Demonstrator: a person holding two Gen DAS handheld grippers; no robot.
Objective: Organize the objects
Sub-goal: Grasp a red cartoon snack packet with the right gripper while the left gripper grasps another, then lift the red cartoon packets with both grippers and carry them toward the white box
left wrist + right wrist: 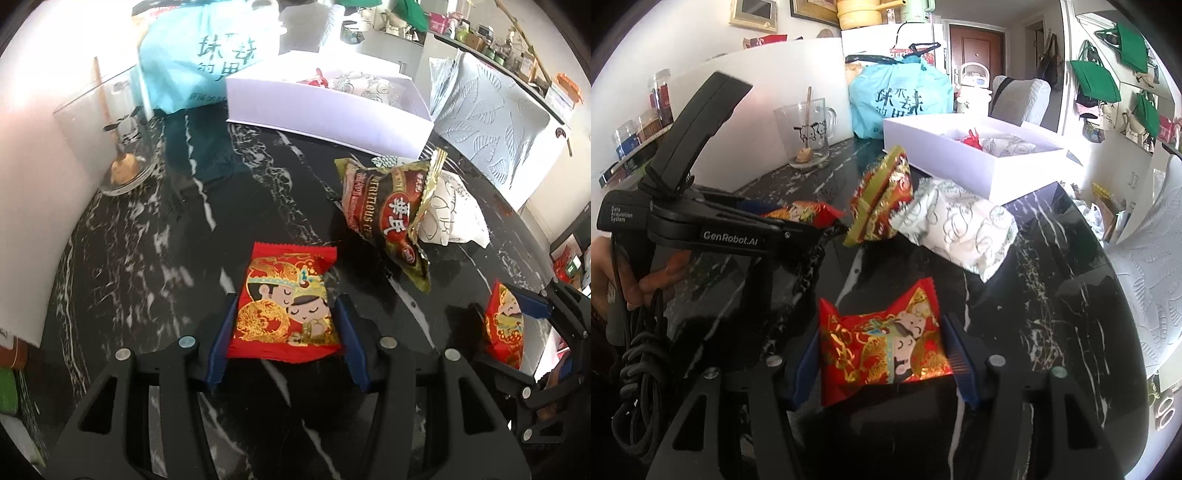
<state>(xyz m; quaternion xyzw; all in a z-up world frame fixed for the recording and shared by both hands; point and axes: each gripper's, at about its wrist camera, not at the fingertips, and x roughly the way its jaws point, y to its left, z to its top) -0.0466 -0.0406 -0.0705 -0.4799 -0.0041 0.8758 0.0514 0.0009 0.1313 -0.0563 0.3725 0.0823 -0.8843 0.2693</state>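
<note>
In the left wrist view my left gripper (286, 325) has its blue pads against both sides of a red snack packet with a cartoon couple (286, 302) lying on the black marble table (147, 240). In the right wrist view my right gripper (882, 350) is shut on another red cartoon packet (882, 347); this packet also shows in the left wrist view (504, 325). A dark red and green packet (384, 206) (881, 195) and a white patterned packet (450, 210) (960, 229) lie beyond. A white open box (325, 114) (982, 162) holds a red and a white packet.
A glass mug with a stick (807, 129) (122, 147) stands at the left by a white wall board. A teal bag (207, 59) (897, 99) stands behind the box. A leaf-embossed white lid (498, 122) leans at the right. The table's right edge is near.
</note>
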